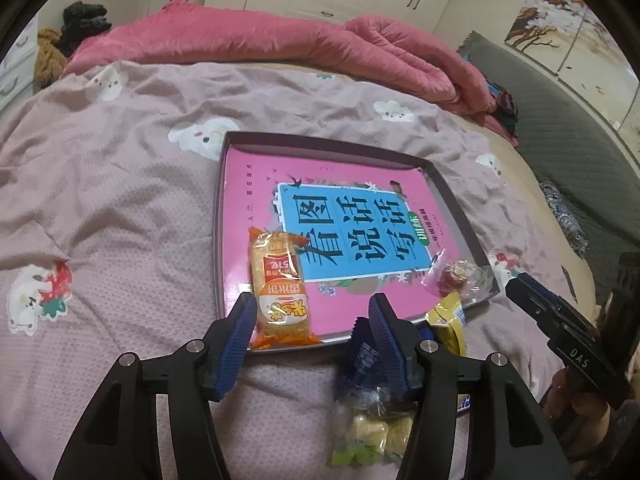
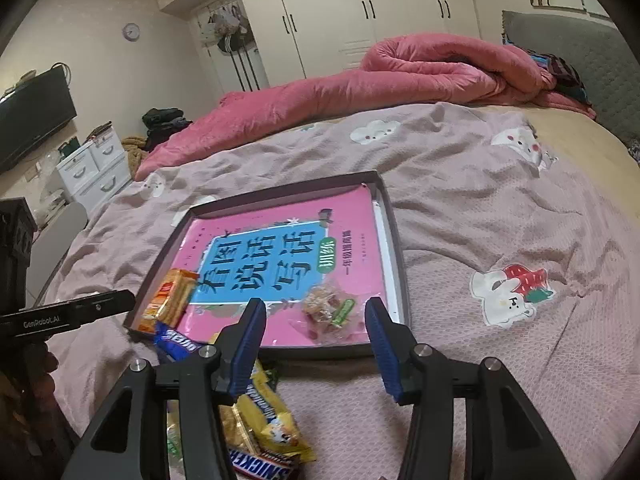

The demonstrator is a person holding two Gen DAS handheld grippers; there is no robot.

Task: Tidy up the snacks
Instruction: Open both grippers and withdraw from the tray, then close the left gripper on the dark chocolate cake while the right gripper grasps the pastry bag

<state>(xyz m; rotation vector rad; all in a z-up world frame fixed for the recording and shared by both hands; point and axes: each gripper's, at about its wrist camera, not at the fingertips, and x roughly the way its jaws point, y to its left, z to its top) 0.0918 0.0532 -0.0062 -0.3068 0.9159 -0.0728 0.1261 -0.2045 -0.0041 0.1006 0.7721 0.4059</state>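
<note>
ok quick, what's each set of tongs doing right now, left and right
Left tongs: open, holding nothing; the orange snack pack lies in the tray at their tips.
Right tongs: open, empty; the clear candy bag lies loose in the tray.

You are looking at evenly lit, slightly dim indoor views with soft shadows. Fisheye distortion is bending the edges inside dark corners. The pink book (image 2: 280, 264) is showing mild glare; detail is looking soft.

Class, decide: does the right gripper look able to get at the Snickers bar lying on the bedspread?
Probably yes. The right gripper is open and empty, and the Snickers bar lies uncovered just below it; only a yellow packet crowds it.
</note>
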